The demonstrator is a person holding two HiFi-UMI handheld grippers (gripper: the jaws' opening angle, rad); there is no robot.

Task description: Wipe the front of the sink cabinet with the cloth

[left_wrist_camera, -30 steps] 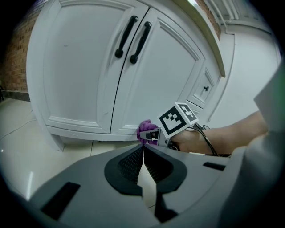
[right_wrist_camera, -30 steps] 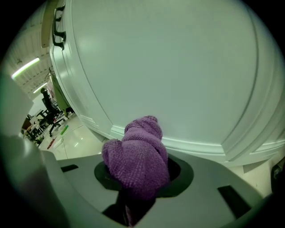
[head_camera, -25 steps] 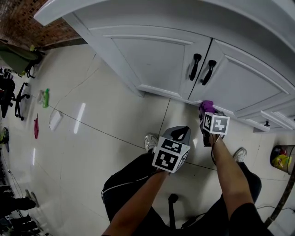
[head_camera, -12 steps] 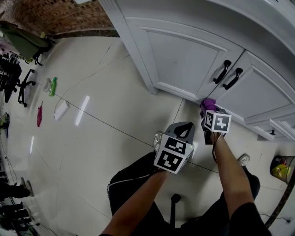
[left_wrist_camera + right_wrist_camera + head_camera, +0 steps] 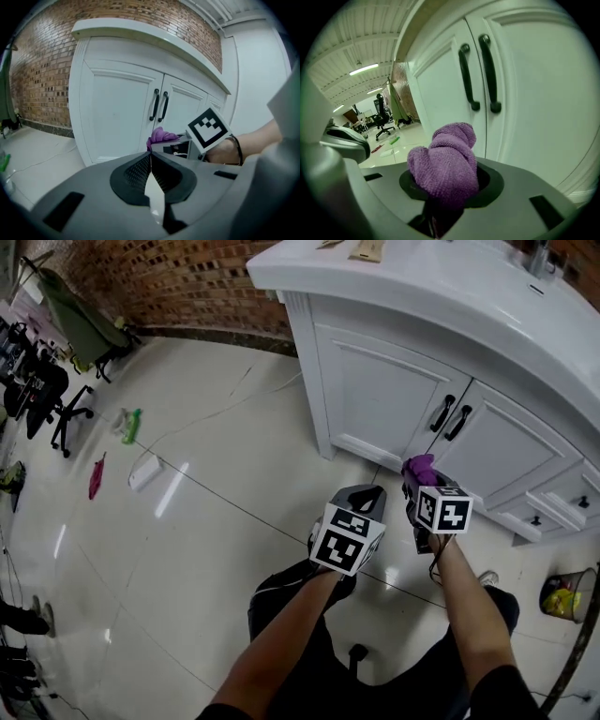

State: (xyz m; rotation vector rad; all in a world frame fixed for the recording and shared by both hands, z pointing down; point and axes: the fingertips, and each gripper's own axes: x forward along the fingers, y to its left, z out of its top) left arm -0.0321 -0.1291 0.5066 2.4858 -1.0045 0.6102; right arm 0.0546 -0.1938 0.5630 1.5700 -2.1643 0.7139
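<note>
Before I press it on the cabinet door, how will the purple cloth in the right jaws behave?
The purple terry cloth bunched in the right gripper looks soft and floppy, so it should squash flat against the white cabinet door. Its looped pile probably drags rather than slips.
</note>
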